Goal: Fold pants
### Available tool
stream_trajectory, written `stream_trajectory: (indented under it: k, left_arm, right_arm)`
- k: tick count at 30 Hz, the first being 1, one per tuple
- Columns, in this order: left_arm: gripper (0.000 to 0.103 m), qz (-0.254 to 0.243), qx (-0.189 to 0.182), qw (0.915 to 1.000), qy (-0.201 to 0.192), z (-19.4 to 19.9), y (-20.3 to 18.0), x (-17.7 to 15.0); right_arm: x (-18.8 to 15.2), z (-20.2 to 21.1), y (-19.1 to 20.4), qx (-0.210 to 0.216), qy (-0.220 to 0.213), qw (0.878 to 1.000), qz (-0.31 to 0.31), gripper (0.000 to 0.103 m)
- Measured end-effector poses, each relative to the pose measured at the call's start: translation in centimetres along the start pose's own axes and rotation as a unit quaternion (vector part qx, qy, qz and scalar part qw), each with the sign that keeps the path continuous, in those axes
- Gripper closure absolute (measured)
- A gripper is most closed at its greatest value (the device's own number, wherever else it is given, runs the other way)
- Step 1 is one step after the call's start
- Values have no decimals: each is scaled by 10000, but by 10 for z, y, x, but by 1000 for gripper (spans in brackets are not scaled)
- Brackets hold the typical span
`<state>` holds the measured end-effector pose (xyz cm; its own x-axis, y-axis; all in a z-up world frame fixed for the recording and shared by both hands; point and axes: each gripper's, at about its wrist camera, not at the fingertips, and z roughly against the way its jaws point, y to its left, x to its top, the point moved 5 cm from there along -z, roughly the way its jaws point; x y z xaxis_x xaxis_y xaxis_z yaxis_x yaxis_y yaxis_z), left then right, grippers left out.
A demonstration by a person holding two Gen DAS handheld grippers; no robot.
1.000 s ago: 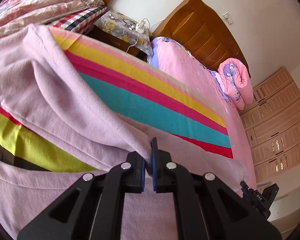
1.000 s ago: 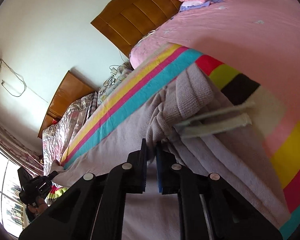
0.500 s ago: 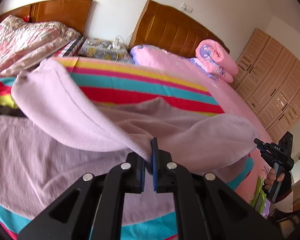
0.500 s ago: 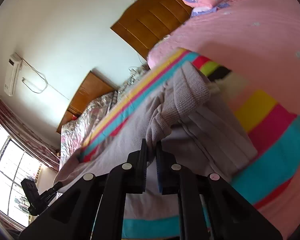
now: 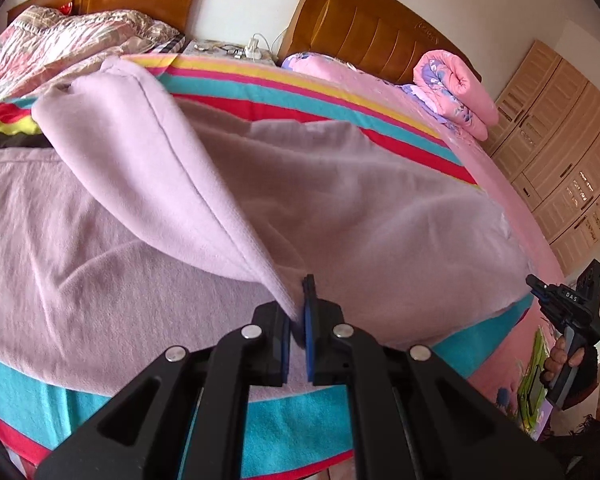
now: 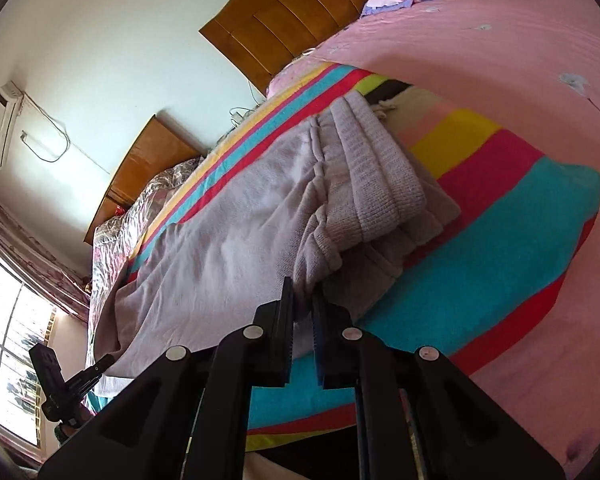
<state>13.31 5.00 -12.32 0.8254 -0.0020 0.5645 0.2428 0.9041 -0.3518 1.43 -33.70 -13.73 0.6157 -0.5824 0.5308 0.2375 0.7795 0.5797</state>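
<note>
Pants: the lilac pants [image 5: 360, 216] lie on the striped blanket [image 5: 284, 420] that covers the pink bed [image 5: 380, 92]; one part is lifted and folded over the rest.
Left gripper: the left gripper [image 5: 297, 332] has its jaws narrow, with a thin edge of the pants' fabric pinched between the blue pads [image 5: 309, 344].
Right gripper: the right gripper [image 6: 303, 320] has its jaws a little apart; the cloth at the waistband end hangs into the gap, but I cannot tell if it is really gripped.
Containers: the wooden wardrobe [image 5: 568, 152] stands closed at the wall, so what it holds is hidden.
Only in left view: the lifted flap with its long seam, the rolled pink quilt [image 5: 456, 88] at the headboard [image 5: 372, 32], and the right gripper held in a hand at the right edge.
Only in right view: the ribbed waistband [image 6: 376, 180] lying doubled on top, the window [image 6: 8, 340], the air conditioner [image 6: 2, 128] on the wall.
Long axis: the pants run along the stripes of the blanket, waistband end on the right gripper's side, leg end on the left gripper's side.
</note>
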Motion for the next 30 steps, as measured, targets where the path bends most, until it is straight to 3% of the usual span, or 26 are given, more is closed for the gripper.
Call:
stream_trajectory:
  k: [4, 12, 15, 19, 21, 22, 24, 28, 30]
  left_arm:
    - [97, 36, 32, 10000, -1, -9, 11, -12]
    - [92, -102, 202, 9997, -69, -4, 8, -19]
    - [84, -109, 205, 9997, -35, 1, 8, -20]
    - [79, -89, 137, 9998, -82, 2, 6, -15]
    - [80, -34, 64, 9999, -70, 0, 7, -14]
    - [91, -26, 10, 10000, -60, 0, 7, -15]
    - [97, -5, -48, 9999, -142, 1, 6, -14]
    - [98, -307, 196, 9977, -573, 31, -12, -14]
    - [98, -341, 285, 9980, -452, 33, -16, -20]
  right_arm:
    - [-7, -3, -10, 132, -157, 9996, -172, 96]
    - [-14, -3, -5, -85, -409, 9991, 30, 96]
    - [-17, 0, 3, -121, -423, 9989, 155, 83]
    - [-17, -3, 8, -153, -394, 9990, 151, 81]
    - [-19, -7, 6, -68, -371, 9993, -3, 81]
    - [-20, -8, 6, -59, -401, 9992, 6, 81]
    - [-20, -8, 6, -155, -450, 9988, 69, 86]
    - [-19, -8, 3, -152, -466, 9988, 33, 90]
    - [-19, -8, 0, -142, -465, 9988, 28, 91]
